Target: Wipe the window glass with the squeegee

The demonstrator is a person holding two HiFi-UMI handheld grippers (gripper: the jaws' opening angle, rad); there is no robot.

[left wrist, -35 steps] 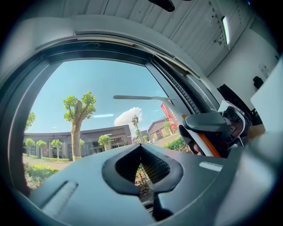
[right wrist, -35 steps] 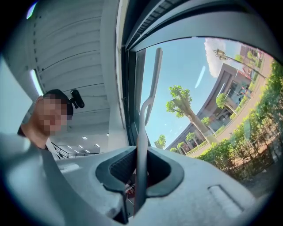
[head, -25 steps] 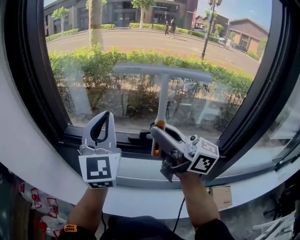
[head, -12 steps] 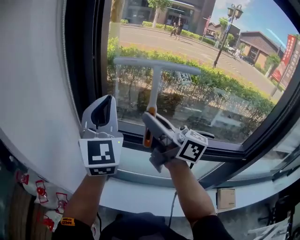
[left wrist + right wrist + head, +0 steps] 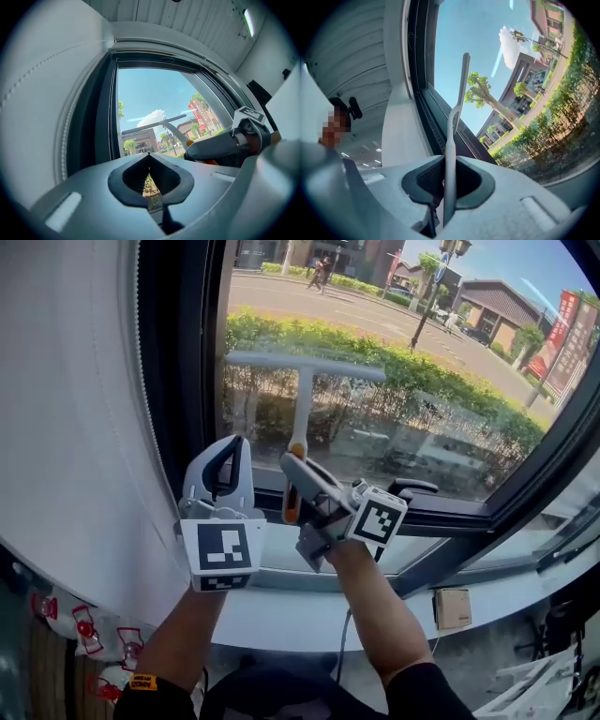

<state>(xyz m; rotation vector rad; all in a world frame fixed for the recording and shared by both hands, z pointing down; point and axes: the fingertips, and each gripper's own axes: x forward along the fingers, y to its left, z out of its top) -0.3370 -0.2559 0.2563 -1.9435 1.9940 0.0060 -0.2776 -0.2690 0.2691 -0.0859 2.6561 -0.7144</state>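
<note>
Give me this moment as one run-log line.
right gripper: shut on squeegee | blade up at window glass | left gripper: shut, empty

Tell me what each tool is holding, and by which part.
The right tool grips the squeegee by the lower part of its handle, blade end up. The left tool holds nothing; its jaws are together.

i get hard daylight through the window glass, so the wall beside it sits shaded; both gripper views bulge, with black vignetted corners and soft foregrounds.
</note>
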